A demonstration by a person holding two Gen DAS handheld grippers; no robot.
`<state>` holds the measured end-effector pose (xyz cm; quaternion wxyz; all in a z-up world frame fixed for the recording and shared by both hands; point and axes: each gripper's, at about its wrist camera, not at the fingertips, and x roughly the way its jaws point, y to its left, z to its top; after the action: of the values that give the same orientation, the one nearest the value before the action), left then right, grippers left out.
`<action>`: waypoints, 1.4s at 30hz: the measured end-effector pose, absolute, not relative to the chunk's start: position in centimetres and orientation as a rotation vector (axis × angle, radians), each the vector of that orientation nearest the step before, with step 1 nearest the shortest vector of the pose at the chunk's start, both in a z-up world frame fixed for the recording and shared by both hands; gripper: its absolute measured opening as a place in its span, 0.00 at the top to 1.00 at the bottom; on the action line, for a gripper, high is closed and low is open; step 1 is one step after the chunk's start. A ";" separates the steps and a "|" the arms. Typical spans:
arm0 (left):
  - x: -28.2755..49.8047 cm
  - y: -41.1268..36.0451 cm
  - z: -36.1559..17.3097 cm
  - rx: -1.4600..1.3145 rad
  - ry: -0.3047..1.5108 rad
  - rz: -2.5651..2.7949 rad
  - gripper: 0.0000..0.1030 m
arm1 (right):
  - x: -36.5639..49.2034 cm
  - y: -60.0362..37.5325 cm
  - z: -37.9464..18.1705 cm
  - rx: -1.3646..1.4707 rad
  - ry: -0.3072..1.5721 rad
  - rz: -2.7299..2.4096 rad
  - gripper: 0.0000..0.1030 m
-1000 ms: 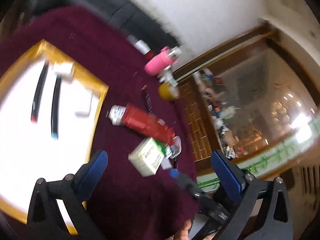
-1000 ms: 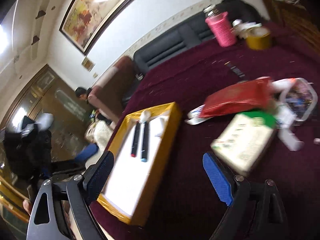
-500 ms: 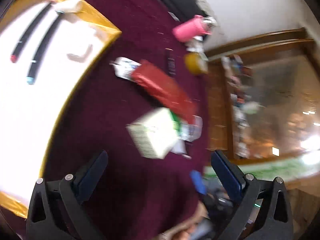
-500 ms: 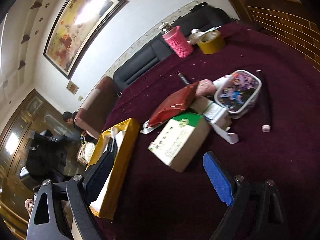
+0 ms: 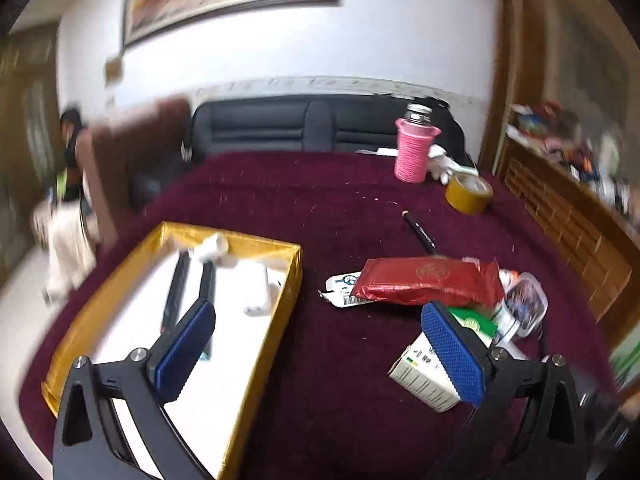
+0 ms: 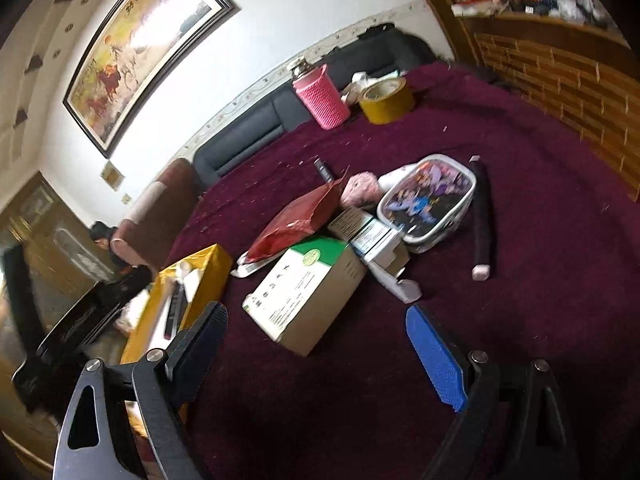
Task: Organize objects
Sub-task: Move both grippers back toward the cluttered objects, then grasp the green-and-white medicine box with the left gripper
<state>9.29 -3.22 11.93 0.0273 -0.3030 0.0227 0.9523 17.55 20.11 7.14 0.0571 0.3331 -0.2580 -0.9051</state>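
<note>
Honestly, best to line up square on the green-topped white cardboard box (image 6: pixel 304 292) lying on the maroon cloth just right of the gold-rimmed tray (image 5: pixel 294 276). Right gripper (image 6: pixel 320 344) wide apart, left gripper (image 5: pixel 320 350) too, both empty. Worth clamping the short sides, lifting gently.

Both wrist views (close, low) share the cluttered table (image 5: pixel 340 208).

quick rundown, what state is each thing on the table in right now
left gripper: open, empty
right gripper: open, empty
gold tray: open, holding two pens and white items
red pouch: lying flat
green-and-white box: closed, lying on its side
pink-sleeved bottle: upright, capped
tape roll: lying flat
</note>
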 end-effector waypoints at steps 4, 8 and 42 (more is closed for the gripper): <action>8.9 -1.9 10.2 -1.040 0.234 2.869 0.00 | 17.6 20.2 8.0 0.989 -0.712 -2.840 0.09; 7.0 -1.0 7.6 -1.248 0.257 2.758 0.00 | 16.7 21.3 8.6 0.994 -0.710 -2.884 0.09; 3.5 5.4 4.5 -1.254 0.315 2.380 0.01 | 13.6 27.1 2.8 1.012 -1.006 -2.783 0.09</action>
<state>3.49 5.42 4.48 0.2150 -0.4523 0.1135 0.8581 13.61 27.05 2.78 0.0072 0.3236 -0.3218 -0.8898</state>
